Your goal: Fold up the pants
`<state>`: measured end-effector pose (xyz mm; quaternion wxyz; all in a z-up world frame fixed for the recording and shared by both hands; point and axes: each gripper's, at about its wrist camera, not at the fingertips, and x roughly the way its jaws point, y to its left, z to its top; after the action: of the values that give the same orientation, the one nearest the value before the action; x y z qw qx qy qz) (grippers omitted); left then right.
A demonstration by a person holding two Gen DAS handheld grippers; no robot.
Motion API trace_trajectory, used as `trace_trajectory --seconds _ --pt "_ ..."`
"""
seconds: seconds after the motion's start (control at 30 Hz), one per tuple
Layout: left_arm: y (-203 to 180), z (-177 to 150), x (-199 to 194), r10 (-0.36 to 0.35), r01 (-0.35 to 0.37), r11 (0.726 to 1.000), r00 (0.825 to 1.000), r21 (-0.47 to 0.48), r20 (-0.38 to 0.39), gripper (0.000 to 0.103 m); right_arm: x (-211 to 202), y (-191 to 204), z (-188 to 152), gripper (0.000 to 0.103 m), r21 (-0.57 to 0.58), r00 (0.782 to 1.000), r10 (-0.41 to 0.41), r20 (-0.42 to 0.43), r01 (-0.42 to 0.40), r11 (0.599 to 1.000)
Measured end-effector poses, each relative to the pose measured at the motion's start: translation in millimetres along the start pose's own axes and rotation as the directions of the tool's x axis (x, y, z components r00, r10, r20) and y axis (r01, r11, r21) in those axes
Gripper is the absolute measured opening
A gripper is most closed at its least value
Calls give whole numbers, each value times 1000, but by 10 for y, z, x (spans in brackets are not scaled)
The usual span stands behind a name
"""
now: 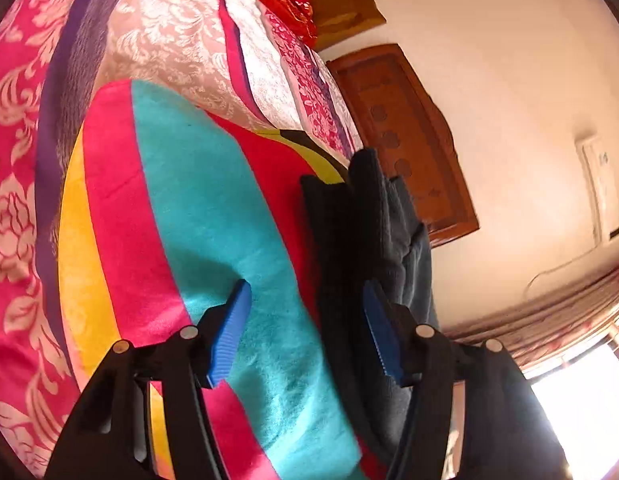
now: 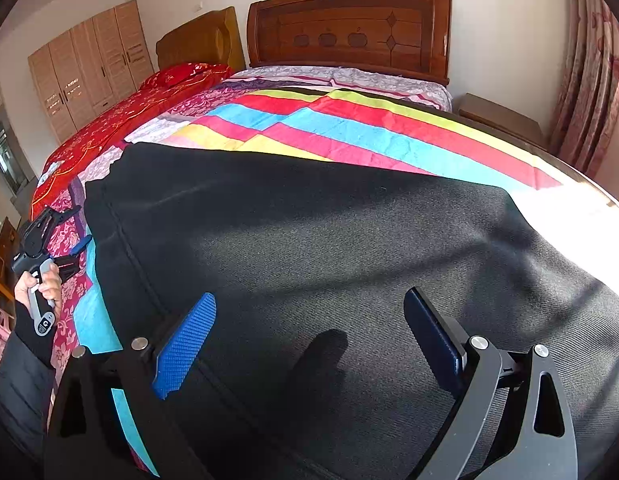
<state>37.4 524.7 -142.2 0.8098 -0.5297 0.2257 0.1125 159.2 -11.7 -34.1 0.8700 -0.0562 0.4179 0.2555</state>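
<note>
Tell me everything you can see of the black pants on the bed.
The black pants are a dark, finely ribbed knit with a seam running along their left part. They lie spread flat on the striped blanket, partly sunlit. In the left wrist view their edge stands bunched in folds beside one blue pad of the left tongs. The right tongs hover open above.

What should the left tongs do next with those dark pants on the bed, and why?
Probably close on the pants' edge. In the left wrist view the left tongs stand open at the rim of the black pants, cloth bunched against one pad but not pinched. The right tongs hover open above the spread cloth on the striped blanket.
</note>
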Motion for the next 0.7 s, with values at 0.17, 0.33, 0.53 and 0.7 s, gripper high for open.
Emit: trace_trajectory --seconds 0.17,0.33,0.53,0.7 --pt "-348 29 200 76 -65 987 995 144 -71 57 12 73 -2 92 -13 1000 3 1 -3 1000" --pt "-427 20 424 81 -64 987 990 145 -113 58 50 29 -32 92 3 1000 -5 -10 5 1000" --pt "-302 159 218 -42 43 996 999 81 -18 17 -5 4 -40 92 3 1000 -1 -2 1 1000" --pt "-283 268 299 -40 43 997 998 64 -38 17 44 -104 -86 92 14 999 -22 -23 22 1000"
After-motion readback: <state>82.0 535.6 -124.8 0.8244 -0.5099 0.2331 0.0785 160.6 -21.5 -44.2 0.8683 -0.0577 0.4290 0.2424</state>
